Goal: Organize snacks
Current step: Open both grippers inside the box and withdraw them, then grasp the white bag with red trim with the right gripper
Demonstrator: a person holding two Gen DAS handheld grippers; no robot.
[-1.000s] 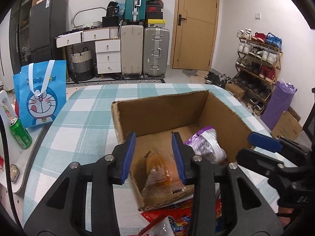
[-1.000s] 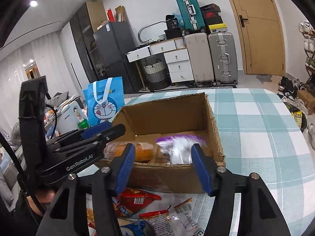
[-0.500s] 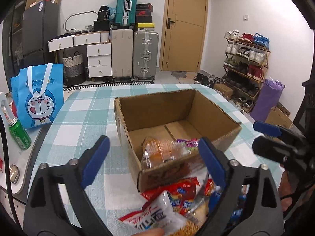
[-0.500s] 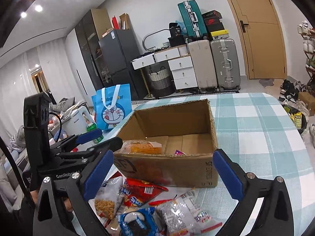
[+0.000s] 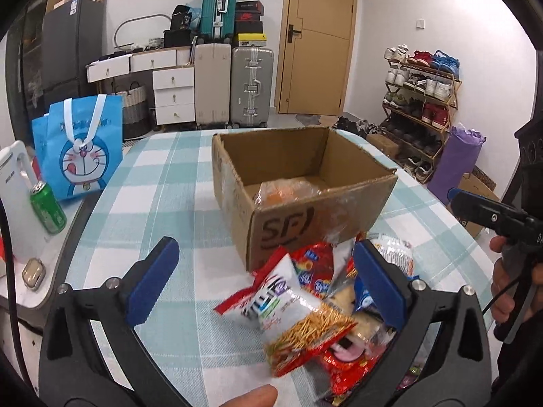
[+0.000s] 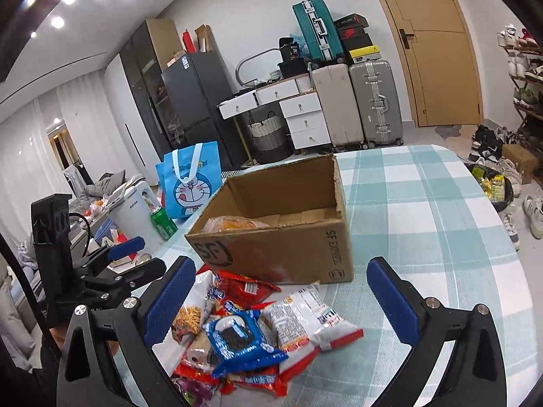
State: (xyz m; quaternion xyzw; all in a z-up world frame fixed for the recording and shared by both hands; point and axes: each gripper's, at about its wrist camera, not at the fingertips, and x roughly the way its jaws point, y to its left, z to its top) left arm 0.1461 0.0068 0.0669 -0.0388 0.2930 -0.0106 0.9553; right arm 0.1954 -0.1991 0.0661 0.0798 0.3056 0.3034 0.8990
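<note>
An open cardboard box (image 5: 325, 217) stands on the checked table, also in the right wrist view (image 6: 288, 247). An orange clear-wrapped snack (image 5: 285, 191) lies inside it at the near left. A pile of snack packets lies in front of the box: a noodle-stick packet (image 5: 295, 318), red packets (image 6: 244, 288), a blue cookie packet (image 6: 237, 339) and a white packet (image 6: 312, 318). My left gripper (image 5: 268, 288) is open and empty above the pile. My right gripper (image 6: 281, 305) is open and empty above the pile too.
A blue cartoon bag (image 5: 83, 156) and a green can (image 5: 47, 207) stand left of the table. A white appliance (image 5: 13, 203) is beside them. Suitcases and drawers line the far wall. A shoe rack (image 5: 420, 101) is at right. The table edge curves near right.
Both grippers let go of snacks in the box, opened wide and pulled back toward the pile in front of the box.
</note>
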